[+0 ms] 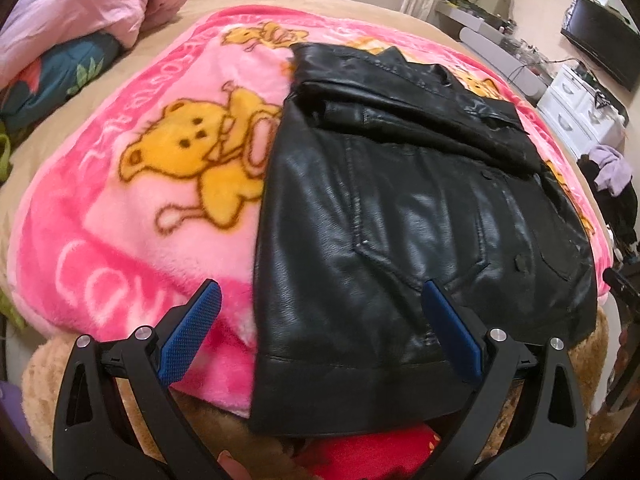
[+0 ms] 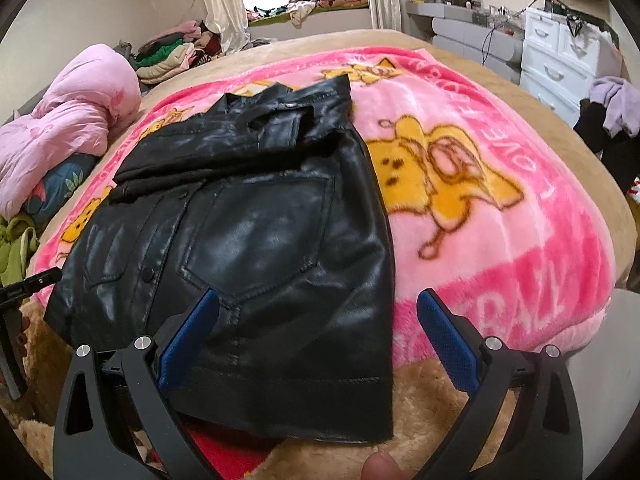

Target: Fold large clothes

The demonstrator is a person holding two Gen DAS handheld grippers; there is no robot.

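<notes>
A black leather jacket (image 1: pixel 404 216) lies flat on a pink bear-print blanket (image 1: pixel 132 184), front up, with its sleeves folded in across the chest and its hem nearest me. It also shows in the right wrist view (image 2: pixel 256 224). My left gripper (image 1: pixel 320 300) is open and empty, just above the jacket's left hem corner. My right gripper (image 2: pixel 318 308) is open and empty, just above the jacket's right hem corner, over the same blanket (image 2: pixel 500 240). Neither gripper touches the jacket.
The blanket covers a tan bed (image 2: pixel 576 128). A rolled pink quilt (image 1: pixel 80 12) lies at the far left. White drawers (image 2: pixel 560 56) and a clothes heap (image 2: pixel 612 108) stand to the right. A red cloth (image 1: pixel 372 452) lies under the hem.
</notes>
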